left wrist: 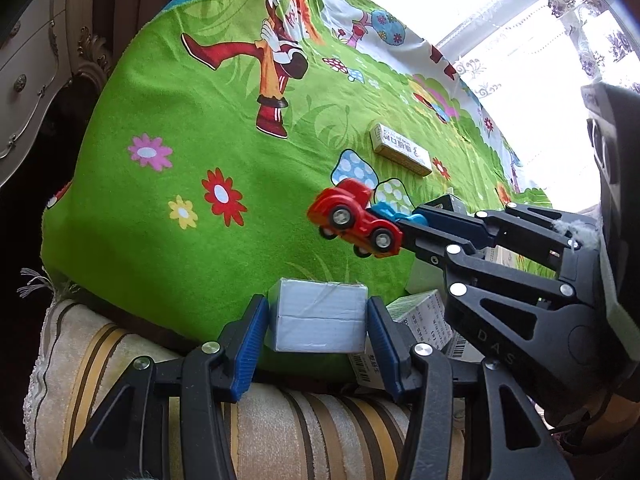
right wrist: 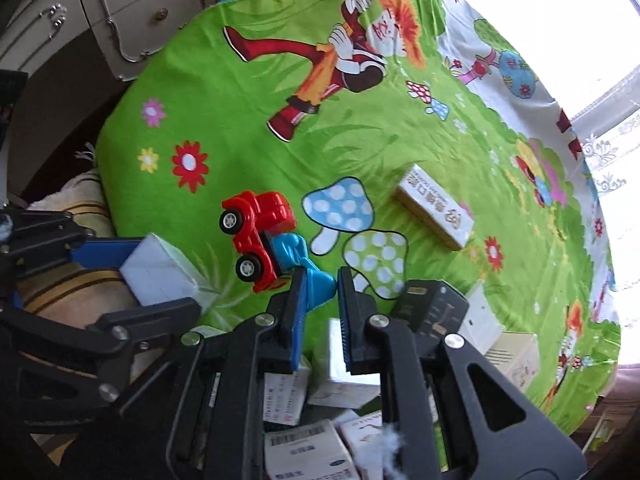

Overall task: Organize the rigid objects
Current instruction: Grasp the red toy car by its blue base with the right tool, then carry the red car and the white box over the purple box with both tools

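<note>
over cloth edge (left wrist: 132,256), grippers (left wrist: 318,320) clamp box (left wrist: 318,322), toy car (right wrist: 260,236)

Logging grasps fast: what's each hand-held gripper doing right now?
Left hand-held gripper: closed on the pale blue box.
Right hand-held gripper: closed on the toy car's blue rear.

The black plastic body of the right gripper (left wrist: 404,229) carries the embossed letters "D A S", seen in the left wrist view; any further letters are cut off. The long white-and-gold cardboard box (right wrist: 436,211) lying on the green cartoon-print cloth (right wrist: 240,120) bears large gold Chinese characters on its top face, too distorted to read with certainty. The small white cardboard boxes (right wrist: 304,454) near the right gripper show barcodes and fine print, too small to read.
</note>
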Demonstrator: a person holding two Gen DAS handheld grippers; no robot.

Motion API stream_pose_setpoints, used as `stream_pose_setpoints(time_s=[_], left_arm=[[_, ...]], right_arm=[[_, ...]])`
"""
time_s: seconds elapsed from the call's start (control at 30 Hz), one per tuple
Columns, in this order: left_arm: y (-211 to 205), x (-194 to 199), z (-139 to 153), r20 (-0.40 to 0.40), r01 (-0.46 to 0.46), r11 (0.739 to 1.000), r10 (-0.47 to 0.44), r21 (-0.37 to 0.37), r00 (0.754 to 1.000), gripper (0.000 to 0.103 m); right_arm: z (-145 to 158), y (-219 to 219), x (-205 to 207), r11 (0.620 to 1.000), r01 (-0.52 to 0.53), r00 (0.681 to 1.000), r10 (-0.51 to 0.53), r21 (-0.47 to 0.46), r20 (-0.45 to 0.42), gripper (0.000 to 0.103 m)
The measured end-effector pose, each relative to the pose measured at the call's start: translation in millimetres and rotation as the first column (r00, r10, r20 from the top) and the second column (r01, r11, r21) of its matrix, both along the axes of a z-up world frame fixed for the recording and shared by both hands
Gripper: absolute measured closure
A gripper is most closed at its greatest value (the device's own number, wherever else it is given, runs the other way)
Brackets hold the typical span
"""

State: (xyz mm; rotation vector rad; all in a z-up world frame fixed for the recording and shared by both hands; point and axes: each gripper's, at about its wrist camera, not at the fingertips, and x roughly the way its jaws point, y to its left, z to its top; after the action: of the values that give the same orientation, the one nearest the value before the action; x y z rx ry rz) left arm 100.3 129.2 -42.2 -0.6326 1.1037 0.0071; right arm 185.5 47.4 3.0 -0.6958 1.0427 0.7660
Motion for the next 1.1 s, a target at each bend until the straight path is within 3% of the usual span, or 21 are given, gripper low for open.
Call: stream_pose_setpoints(time_s=[0.2,0.27,0.4,0.43,0.67,0.7,0.73,0.97,1.1], left_arm=[[2,0,-1,-0.001,-0.001,1.000,0.001,-0.015,1.000,0.051],[4,-2,-1,-0.002,-0.016,0.999,0.016,-0.034,1.000,0.052],[11,-14,9,0.045,-0.032,0.995,0.037,-0.091,0.998,0.052],[14,-18,12,0.059,-0.040,0.994,0.046,-0.099,0.997,0.052],[20,-47,21,0.101,-0.078,0.990,0.090,-0.115,0.991,0.052],[20,-50,21,0.104,-0.079,0.990,0.091,-0.114,0.990,0.052],[21,-52,21,0.103,-0.083,0.990,0.094,-0.113,0.990,0.052],[22,-52,20,0.104,-0.090,0.990,0.101,-0.109,0.989,0.052],[23,-53,22,0.116,-0.092,0.990,0.105,-0.108,0.988,0.052]], right_arm=[[0,0,1,0.997,0.023,0.996,-0.016,0.080,-0.090,0.083],[-1,-2,7,0.991,0.045,0.986,-0.023,0.129,-0.165,0.081],[-7,-8,23,0.963,0.155,0.947,-0.082,0.219,-0.311,0.041],[-9,-8,26,0.960,0.177,0.935,-0.095,0.219,-0.341,0.036],[-36,9,27,0.970,0.207,0.924,-0.151,0.127,-0.352,0.037],[-36,12,23,0.975,0.191,0.936,-0.145,0.117,-0.321,0.056],[-35,15,18,0.979,0.173,0.947,-0.135,0.109,-0.290,0.067],[9,0,3,0.972,0.153,0.984,-0.132,0.178,-0.121,0.067],[43,-42,-6,0.961,0.166,0.986,-0.160,0.222,-0.044,0.067]])
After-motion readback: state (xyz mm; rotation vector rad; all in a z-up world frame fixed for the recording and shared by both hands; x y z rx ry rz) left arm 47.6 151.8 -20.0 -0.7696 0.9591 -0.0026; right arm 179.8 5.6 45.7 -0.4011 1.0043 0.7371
